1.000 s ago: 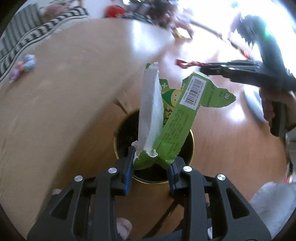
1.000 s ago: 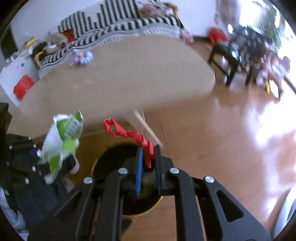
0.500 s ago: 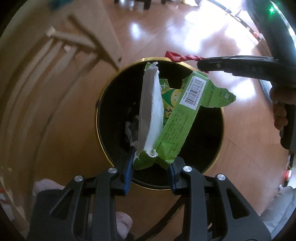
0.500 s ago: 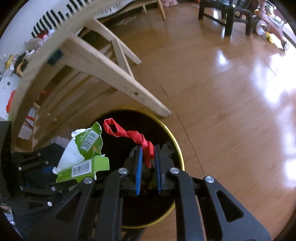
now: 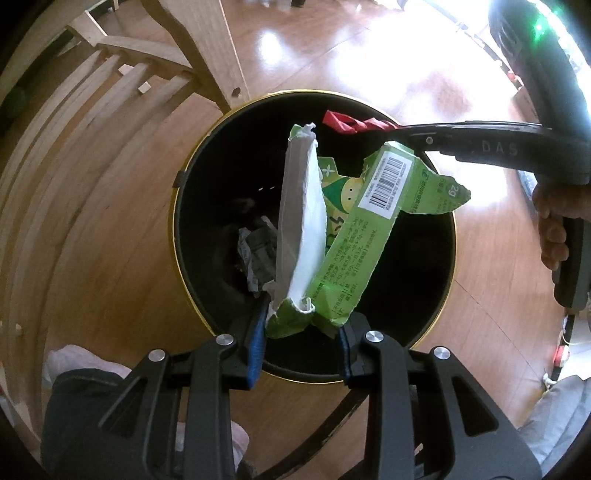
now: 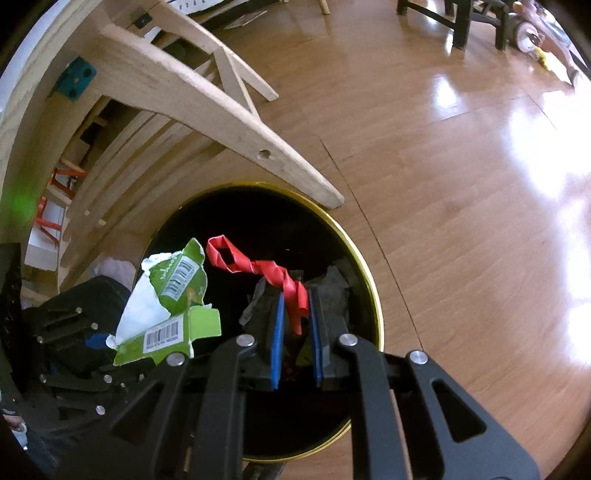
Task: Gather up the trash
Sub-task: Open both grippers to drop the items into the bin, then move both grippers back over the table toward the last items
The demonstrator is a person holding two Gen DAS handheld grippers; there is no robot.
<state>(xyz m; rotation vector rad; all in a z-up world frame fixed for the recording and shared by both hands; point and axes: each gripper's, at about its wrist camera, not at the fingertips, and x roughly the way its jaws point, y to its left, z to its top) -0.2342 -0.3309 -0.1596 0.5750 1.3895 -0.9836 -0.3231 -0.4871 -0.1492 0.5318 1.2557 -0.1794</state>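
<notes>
My left gripper (image 5: 301,323) is shut on a torn green and white carton (image 5: 332,236) and holds it over a round black bin with a gold rim (image 5: 181,266). My right gripper (image 6: 295,317) is shut on a twisted red strip (image 6: 258,266) over the same bin (image 6: 369,288). The carton also shows in the right wrist view (image 6: 166,302), at the left of the strip. The right gripper and the red strip (image 5: 351,123) show at the bin's far side in the left wrist view. Crumpled grey trash (image 5: 258,251) lies inside the bin.
A wooden table leg (image 6: 229,122) and slats (image 5: 92,122) stand just behind the bin. Shiny wood floor (image 6: 461,184) spreads to the right. Dark chair legs (image 6: 461,26) and a toy (image 6: 532,33) are far back. My knee (image 5: 85,398) is at the lower left.
Both grippers have dropped from table height down over the bin, each still holding its piece. The bin now fills more of both views.
</notes>
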